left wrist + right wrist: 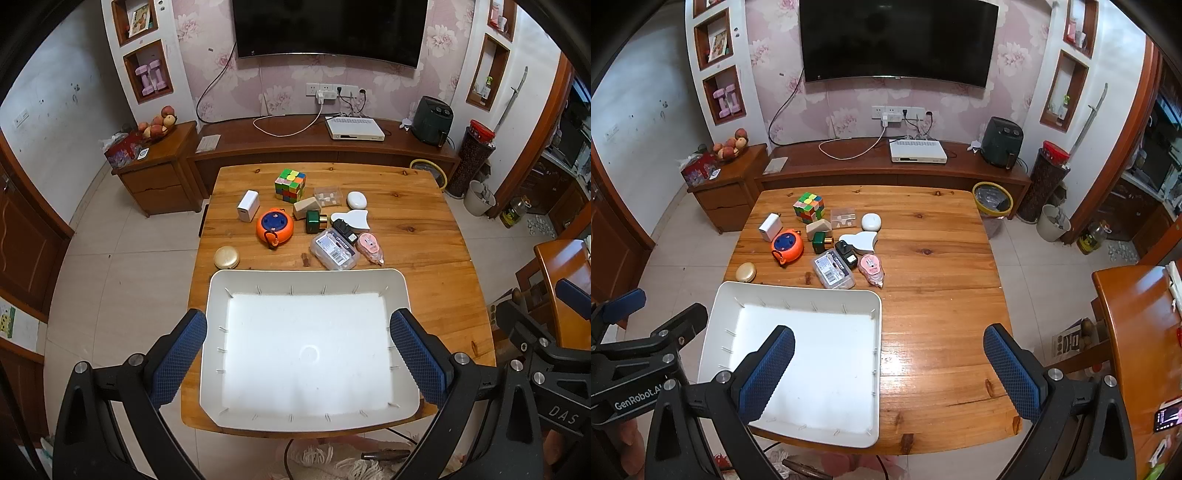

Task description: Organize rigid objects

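Both grippers, left gripper (298,352) and right gripper (889,369), wide apart, holding nothing, above bare white tray (216,295)

Glossy varnished wood table (942,295); smooth matt white plastic tray (218,295).

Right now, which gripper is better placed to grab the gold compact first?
Probably left. The left gripper hangs open over the white tray, and the gold compact lies just past the tray's far-left corner. The right gripper, also open, hangs over bare table right of the tray, so it would reach across.
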`<state>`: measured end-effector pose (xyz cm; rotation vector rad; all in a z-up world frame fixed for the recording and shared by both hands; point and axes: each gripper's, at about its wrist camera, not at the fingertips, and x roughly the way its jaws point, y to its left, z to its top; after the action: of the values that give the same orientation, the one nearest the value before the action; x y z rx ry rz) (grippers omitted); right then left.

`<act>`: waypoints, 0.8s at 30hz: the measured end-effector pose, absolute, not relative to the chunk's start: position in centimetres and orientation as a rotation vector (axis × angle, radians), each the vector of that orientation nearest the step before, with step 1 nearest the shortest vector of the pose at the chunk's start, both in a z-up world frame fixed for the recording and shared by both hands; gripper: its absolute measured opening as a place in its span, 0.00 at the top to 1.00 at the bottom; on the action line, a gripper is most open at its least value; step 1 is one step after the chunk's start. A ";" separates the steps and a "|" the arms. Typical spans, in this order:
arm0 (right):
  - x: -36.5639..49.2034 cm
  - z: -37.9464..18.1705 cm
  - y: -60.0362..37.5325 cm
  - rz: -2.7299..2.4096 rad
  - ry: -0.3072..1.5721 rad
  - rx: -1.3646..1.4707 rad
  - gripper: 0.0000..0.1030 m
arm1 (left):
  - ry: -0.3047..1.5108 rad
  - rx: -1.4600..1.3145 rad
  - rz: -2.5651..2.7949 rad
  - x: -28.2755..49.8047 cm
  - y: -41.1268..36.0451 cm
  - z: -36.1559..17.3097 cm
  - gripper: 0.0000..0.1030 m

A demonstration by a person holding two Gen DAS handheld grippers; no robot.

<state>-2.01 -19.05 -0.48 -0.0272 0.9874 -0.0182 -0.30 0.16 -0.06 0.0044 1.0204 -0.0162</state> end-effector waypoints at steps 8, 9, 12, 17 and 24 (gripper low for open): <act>-2.1 -0.4 -18.9 -0.019 0.983 -0.028 0.01 | 1.022 0.006 -0.016 -0.3 0.1 0.0 0.03; -2.1 -0.3 -18.9 -0.019 0.982 -0.028 0.01 | 1.022 0.006 -0.016 -0.3 0.1 0.0 0.03; -2.1 -0.3 -18.9 -0.017 0.981 -0.030 0.01 | 1.021 0.005 -0.016 -0.3 0.1 0.0 0.03; -2.1 -0.3 -18.9 -0.017 0.980 -0.030 0.01 | 1.022 0.006 -0.015 -0.2 0.1 0.0 0.03; -2.1 -0.2 -18.9 -0.015 0.976 -0.031 0.01 | 1.021 0.005 -0.016 -0.2 0.2 -0.1 0.03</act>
<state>-2.11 -18.87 -0.23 -0.0312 0.9765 -0.0149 -0.24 0.17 -0.06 0.0049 1.0212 -0.0157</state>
